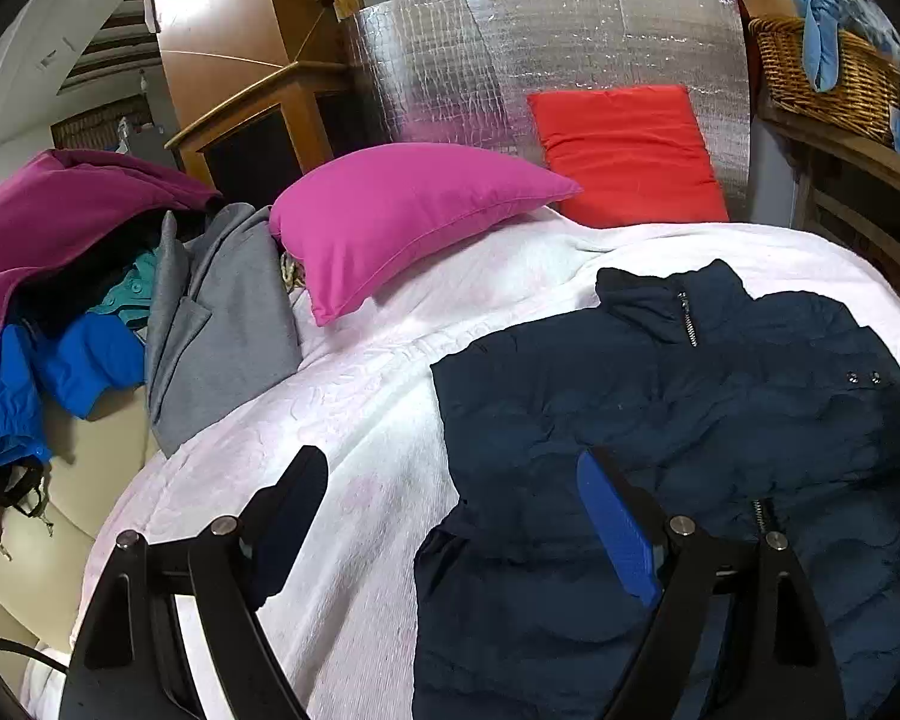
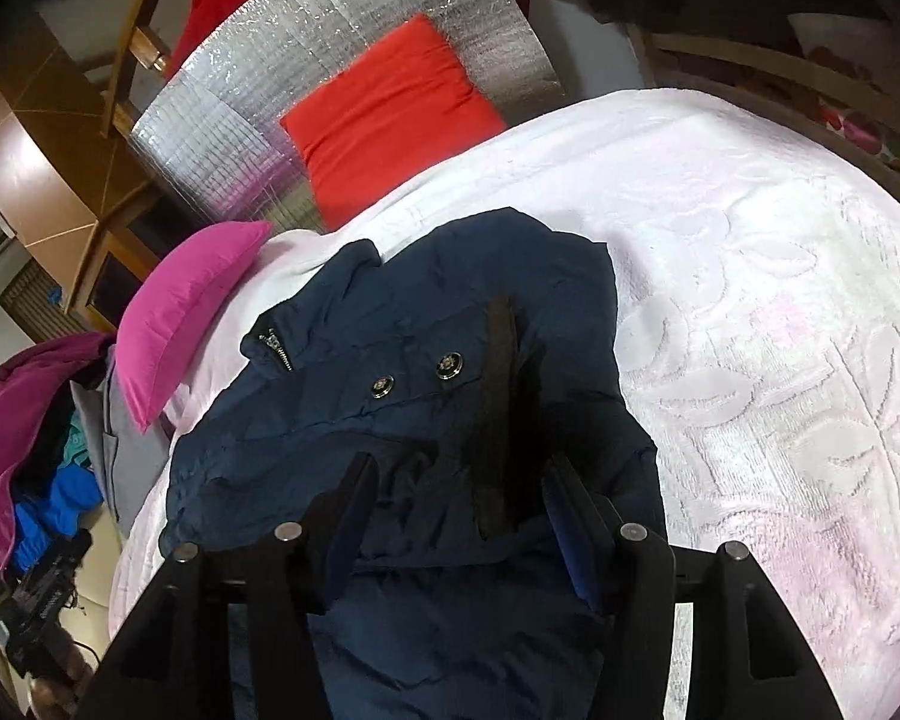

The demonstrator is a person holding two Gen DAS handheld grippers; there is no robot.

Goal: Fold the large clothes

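Observation:
A navy puffer jacket (image 1: 660,420) lies spread on a white bedspread (image 1: 360,408), collar and zip toward the pillows. My left gripper (image 1: 450,480) is open, hovering over the jacket's left edge; one finger is above the bedspread, the blue-padded one above the jacket. In the right wrist view the jacket (image 2: 390,396) shows two snap buttons and a dark strip. My right gripper (image 2: 456,492) is open above the jacket's right side, holding nothing.
A pink pillow (image 1: 402,216) and a red cushion (image 1: 630,150) lie at the bed's head against a silver foil panel (image 1: 540,54). A pile of grey, blue and magenta clothes (image 1: 90,300) sits left. A wicker basket (image 1: 822,78) stands on a wooden shelf at right.

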